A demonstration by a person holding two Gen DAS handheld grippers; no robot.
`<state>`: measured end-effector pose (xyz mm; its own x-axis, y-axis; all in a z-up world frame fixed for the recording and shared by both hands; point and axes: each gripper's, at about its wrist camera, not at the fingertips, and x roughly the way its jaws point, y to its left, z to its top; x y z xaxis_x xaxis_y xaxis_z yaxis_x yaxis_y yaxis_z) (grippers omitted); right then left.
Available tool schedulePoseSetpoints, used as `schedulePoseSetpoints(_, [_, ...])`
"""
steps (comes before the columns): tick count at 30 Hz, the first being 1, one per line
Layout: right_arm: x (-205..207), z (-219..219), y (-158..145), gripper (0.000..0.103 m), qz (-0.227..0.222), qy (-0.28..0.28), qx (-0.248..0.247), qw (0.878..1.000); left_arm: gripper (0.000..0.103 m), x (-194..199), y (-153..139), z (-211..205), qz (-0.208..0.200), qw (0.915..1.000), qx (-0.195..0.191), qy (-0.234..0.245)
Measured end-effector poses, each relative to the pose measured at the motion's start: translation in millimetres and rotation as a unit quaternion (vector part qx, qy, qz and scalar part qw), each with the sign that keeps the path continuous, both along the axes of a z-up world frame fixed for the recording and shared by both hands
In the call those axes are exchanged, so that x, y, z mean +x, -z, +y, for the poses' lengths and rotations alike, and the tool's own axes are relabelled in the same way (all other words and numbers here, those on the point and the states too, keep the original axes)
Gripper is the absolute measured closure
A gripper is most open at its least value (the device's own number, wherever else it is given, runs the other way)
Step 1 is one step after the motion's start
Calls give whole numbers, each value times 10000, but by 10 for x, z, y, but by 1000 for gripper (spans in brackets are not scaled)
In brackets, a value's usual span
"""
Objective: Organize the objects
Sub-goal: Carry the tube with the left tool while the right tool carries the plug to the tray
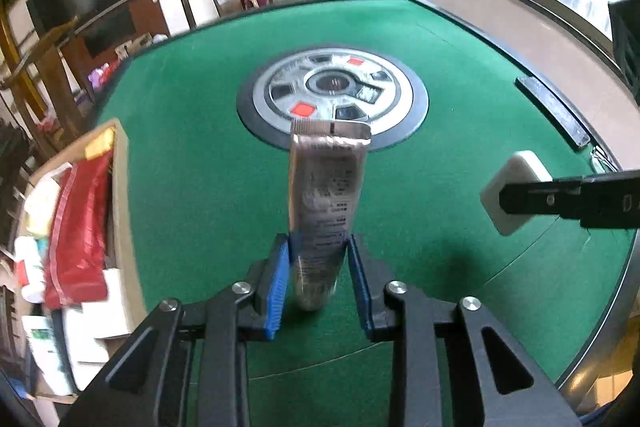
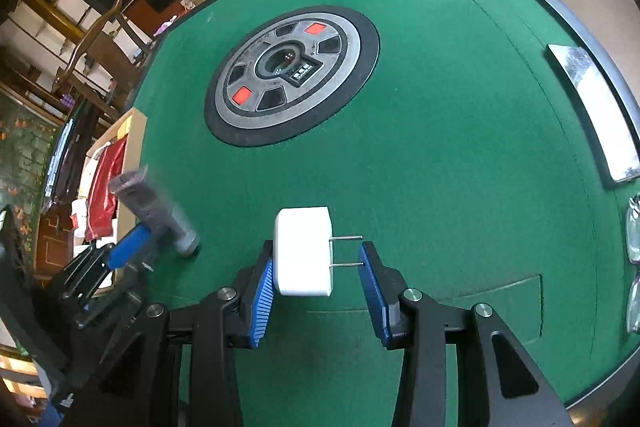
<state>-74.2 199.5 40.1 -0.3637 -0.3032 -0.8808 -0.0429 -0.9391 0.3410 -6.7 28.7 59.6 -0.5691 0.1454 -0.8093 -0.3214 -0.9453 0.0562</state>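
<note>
Left wrist view: the left claw (image 1: pixel 318 259) pinches a silver tube (image 1: pixel 324 203) narrowly, cap end toward the camera, above the green table (image 1: pixel 460 67). The cardboard box (image 1: pixel 120 211) lies left of the tube. Carry the tube over the box rim before releasing.

Right wrist view: the right claw (image 2: pixel 318 277) holds a white plug adapter (image 2: pixel 304 253), prongs against the right pad. Keep it level; the grip looks one-sided.
</note>
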Motion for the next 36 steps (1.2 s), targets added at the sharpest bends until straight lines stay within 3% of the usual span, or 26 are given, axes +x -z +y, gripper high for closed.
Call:
schedulePoseSetpoints(2, [9,-18,-25,59,41,11,-14,10000,101,27,-95,1,36,10000,-6,27])
schedulePoseSetpoints(8, [60,-112,42,59,75,-42,-36,10000,101,54,-164,-5,208,9996,-148,98])
schedulePoseSetpoints(11, [85,-62,71,59,-8,30,-99,9999,100,29,-94,-51,-64,9999,-87,83])
schedulePoseSetpoints(13, [87,-30,61,59,28,94,-106,9999,91,-13,-93,-128,-188,9998,71,24])
schedulePoseSetpoints(15, [98,-15,70,59,56,110,-146,9998,68,-107,-68,-255,-460,9983,347,-107])
schedulePoseSetpoints(18, [89,-3,112,59,27,-2,-104,9999,67,-243,20,-461,-865,9922,808,-385])
schedulePoseSetpoints(21, [34,68,102,59,13,4,-172,9999,66,-412,123,-592,-1472,9713,1697,-780])
schedulePoseSetpoints(23, [-27,105,66,59,71,-39,-162,9998,63,-503,151,-571,-1640,9623,1915,-1016])
schedulePoseSetpoints(26, [-86,130,45,59,56,-178,-118,9998,57,-669,176,-407,-1710,9589,1895,-1243])
schedulePoseSetpoints(34, [-130,271,-6,59,115,-430,35,9990,56,-1059,429,-96,-1743,9600,983,-1959])
schedulePoseSetpoints(35, [-124,295,6,59,102,-434,54,9990,71,-1056,424,-58,-1573,9650,867,-1911])
schedulePoseSetpoints(36, [-124,309,17,59,81,-444,56,9990,74,-1063,460,-22,-1531,9680,787,-1825])
